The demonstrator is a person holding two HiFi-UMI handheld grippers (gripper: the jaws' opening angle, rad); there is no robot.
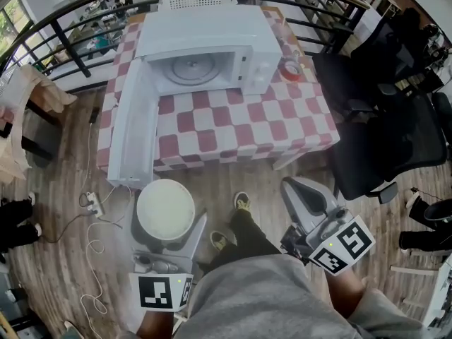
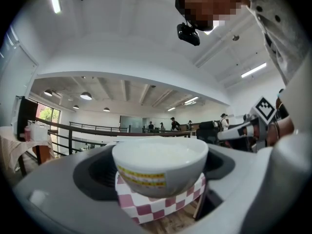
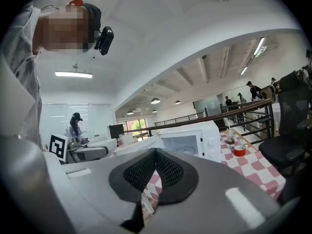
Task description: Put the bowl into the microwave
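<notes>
Lower left, the round white bowl (image 1: 165, 209) looks smooth and glazed. The white microwave (image 1: 212, 44) has a satin-smooth shell; the red-and-white checked tablecloth (image 1: 233, 122) is fabric, the brown plank floor (image 1: 56, 168) wood. The right gripper (image 3: 155, 152) is matt grey plastic, its black pads (image 3: 139, 172) ribbed.

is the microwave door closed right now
No, the microwave has its door swung wide open to the left, and the turntable inside is in plain view.

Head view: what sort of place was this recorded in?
Probably an open-plan office or lab mezzanine, not a home kitchen. A black railing edges the wooden floor, black office chairs stand beside the table, and the microwave sits on its checked cloth.
</notes>
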